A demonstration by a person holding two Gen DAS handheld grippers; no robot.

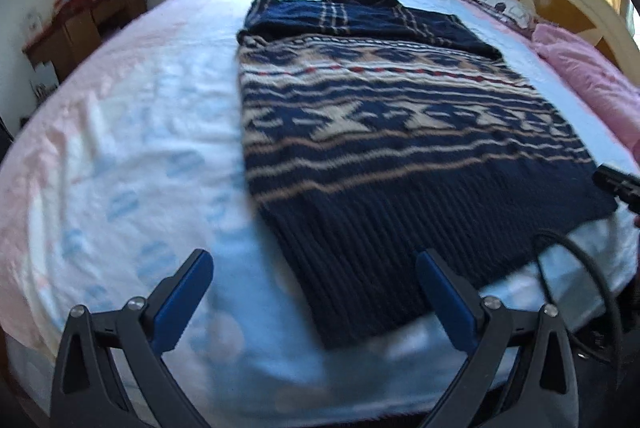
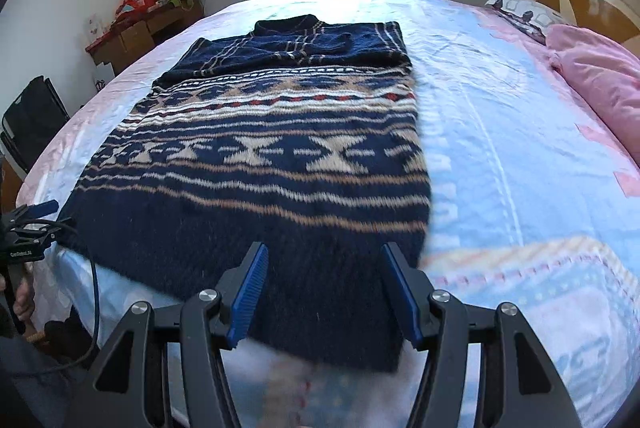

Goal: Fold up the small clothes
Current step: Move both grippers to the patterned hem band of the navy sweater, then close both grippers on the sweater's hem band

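a wide bed (image 2: 500,132) with a pale blue and pink sheet carries the navy patterned sweater (image 2: 272,156), laid flat with its sleeves folded across the chest. the right claw (image 2: 322,292) hovers spread over the sweater's ribbed hem, holding nothing, and the left claw (image 1: 314,298) gapes empty near the hem's other corner.

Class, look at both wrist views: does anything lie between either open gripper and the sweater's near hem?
Nothing visible does. The right gripper hangs directly over the sweater hem; only bare bedsheet separates the left gripper from it.
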